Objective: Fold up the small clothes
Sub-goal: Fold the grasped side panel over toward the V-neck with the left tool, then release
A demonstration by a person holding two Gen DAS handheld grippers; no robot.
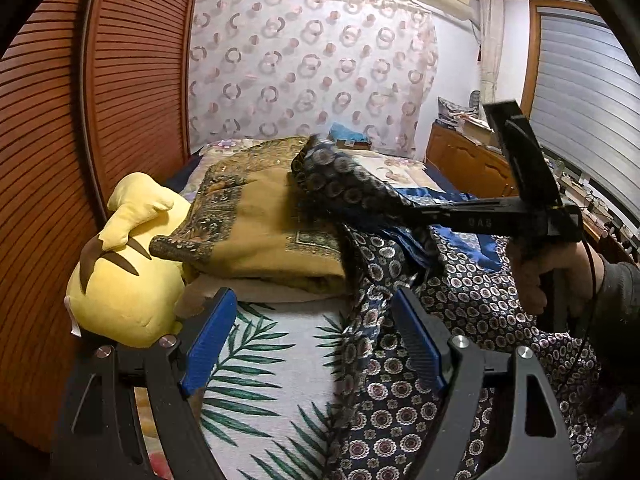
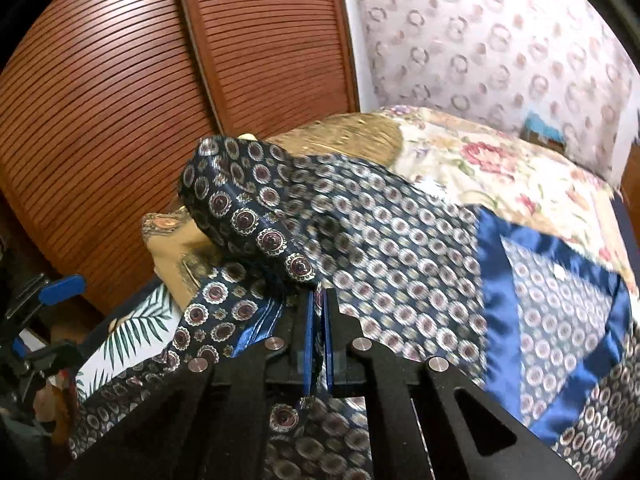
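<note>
Bed (image 1: 280,332) crowded – right claw (image 2: 319,300) clamped on slippery patterned garment (image 2: 360,220), left claw (image 1: 316,344) gaping – likely slipping free, snagging folded blanket (image 1: 272,232).

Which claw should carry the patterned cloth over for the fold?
Right. The right claw is already shut on the navy patterned cloth; the left claw hangs open over the leaf-print sheet, holding nothing.

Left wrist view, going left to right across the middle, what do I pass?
Louvered door → yellow plush → folded tan cloth → navy patterned garment → right gripper → person's hand.
</note>
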